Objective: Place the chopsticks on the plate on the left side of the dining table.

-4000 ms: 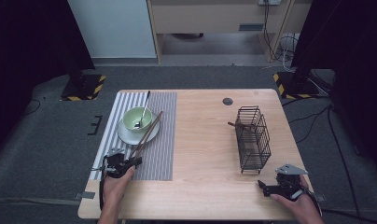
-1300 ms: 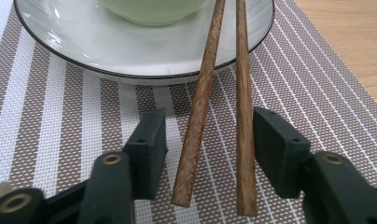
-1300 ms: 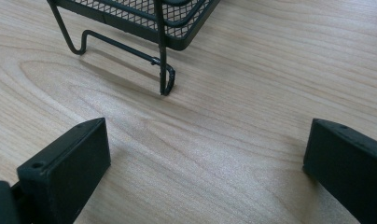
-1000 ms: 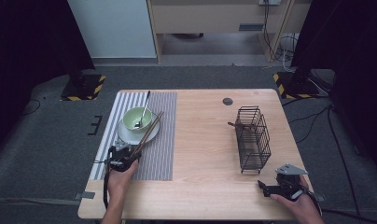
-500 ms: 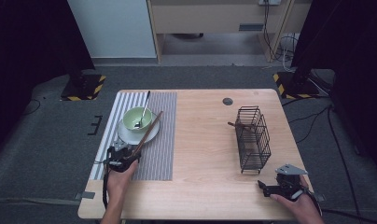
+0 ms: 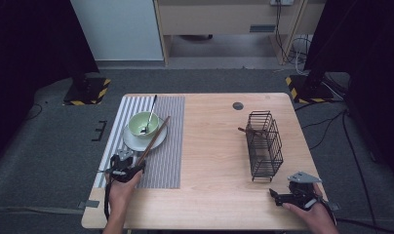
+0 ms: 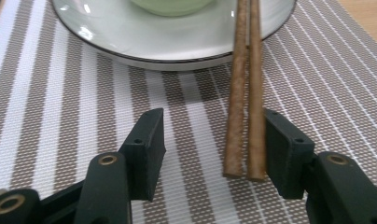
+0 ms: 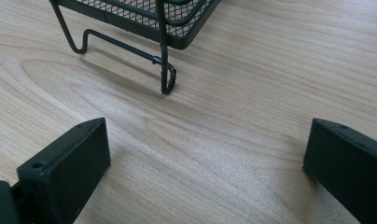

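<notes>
Chopsticks [image 7: 246,88], a pair of slim brown wooden sticks, lie side by side with their far ends propped on the rim of the white plate [image 7: 130,42] and their near tips down on the grey-and-white striped woven placemat [image 7: 60,107]. Since the earlier high views the left tongs [image 7: 213,142] have moved up the placemat to these tips, and their black jaws have just been opening; they now stand apart around the tips, the right-hand jaw just beside the outer stick, the other jaw well off it, neither pad pressing. In the high view the sticks [image 6: 155,137] run diagonally from the plate, past the pale green bowl [image 6: 143,123] holding a metal spoon [image 6: 149,115], towards the left tongs [image 6: 135,165]. That opening suggests the grasp is being set up: the sticks are straddled but not yet held, so closing on them seems the likely next step. Right tongs [image 8: 205,154] rest with jaws wide apart over the bare pale wooden surface [image 8: 252,93], near the foot of the black wire basket [image 8: 144,18], idle for now and possibly waiting by the place the sticks will go.
</notes>
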Demonstrator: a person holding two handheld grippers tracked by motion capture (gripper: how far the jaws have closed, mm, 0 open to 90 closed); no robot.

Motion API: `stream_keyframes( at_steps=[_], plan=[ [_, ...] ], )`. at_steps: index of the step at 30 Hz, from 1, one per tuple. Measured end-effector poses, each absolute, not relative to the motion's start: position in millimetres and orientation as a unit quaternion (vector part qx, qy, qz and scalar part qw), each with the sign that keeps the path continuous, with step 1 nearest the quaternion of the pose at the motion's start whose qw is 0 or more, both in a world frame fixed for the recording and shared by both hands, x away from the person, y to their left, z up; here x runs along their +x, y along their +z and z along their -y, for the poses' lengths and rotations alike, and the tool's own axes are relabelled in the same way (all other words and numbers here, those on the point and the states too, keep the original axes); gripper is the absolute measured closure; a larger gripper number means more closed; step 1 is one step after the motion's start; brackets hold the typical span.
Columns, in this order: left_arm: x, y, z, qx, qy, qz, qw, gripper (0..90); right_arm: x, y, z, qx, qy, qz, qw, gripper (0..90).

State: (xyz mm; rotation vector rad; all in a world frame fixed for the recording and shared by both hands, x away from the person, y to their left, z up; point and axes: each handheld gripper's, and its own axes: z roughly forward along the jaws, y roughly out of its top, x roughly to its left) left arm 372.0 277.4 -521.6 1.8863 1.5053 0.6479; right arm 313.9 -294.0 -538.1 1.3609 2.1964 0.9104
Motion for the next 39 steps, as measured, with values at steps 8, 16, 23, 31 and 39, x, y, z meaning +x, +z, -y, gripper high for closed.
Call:
stream_keyframes(
  at_steps=[8,16,23,31,39],
  plan=[
    [373,-523,-289,0.705,0.257,-0.584,0.309,39.3,314,-538,294,0.487,0.326,-0.786,0.2,0.6],
    [373,-522,-299,0.694,0.263,-0.587,0.323,34.7,314,-538,294,0.487,0.326,-0.786,0.2,0.6],
    [371,-523,-297,0.702,0.269,-0.577,0.32,31.2,314,-538,294,0.487,0.326,-0.785,0.2,0.6],
    [367,-515,-293,0.705,0.28,-0.564,0.326,25.0,314,-538,294,0.485,0.326,-0.787,0.199,0.6],
    [364,-510,-294,0.706,0.272,-0.566,0.329,22.0,313,-538,294,0.485,0.326,-0.787,0.199,0.6]
  ],
)
